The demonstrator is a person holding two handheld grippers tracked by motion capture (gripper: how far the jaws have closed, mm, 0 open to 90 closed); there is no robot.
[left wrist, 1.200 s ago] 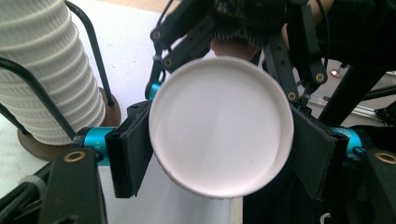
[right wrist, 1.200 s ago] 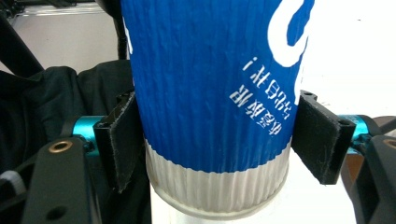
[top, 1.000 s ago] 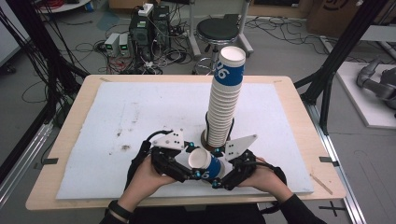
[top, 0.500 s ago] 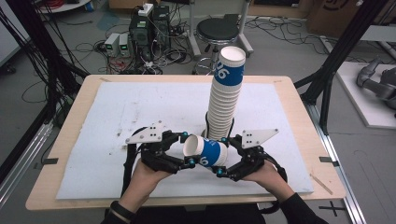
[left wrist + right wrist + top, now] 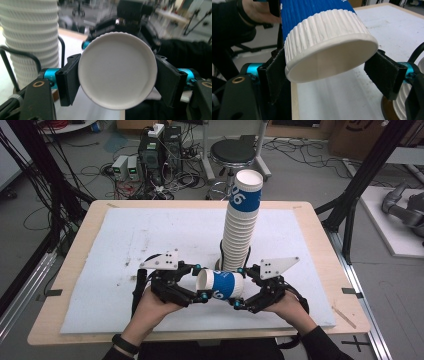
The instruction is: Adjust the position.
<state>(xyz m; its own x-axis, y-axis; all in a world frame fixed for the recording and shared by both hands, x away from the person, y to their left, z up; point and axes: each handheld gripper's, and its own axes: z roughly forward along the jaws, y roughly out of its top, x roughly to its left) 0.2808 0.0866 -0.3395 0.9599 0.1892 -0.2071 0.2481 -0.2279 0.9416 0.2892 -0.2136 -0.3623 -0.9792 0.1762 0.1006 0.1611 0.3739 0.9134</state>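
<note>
A blue and white paper cup (image 5: 220,285) lies sideways above the table's (image 5: 90,270) near edge, in front of the tall cup stack (image 5: 241,227). The left gripper (image 5: 202,281) pinches its base, its jaws having just eased slightly. The right gripper's (image 5: 240,287) jaws have just been closing around its rim; whether they press it is unclear

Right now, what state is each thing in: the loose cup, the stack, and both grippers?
cup: on its side, off the table, between the two grippers.
stack of cups: upright, nested.
left gripper: pads on both sides of the cup's end; jaws have just been opening slightly.
right gripper: jaws have just been closing around the cup's other end; one pad not yet on it.
</note>
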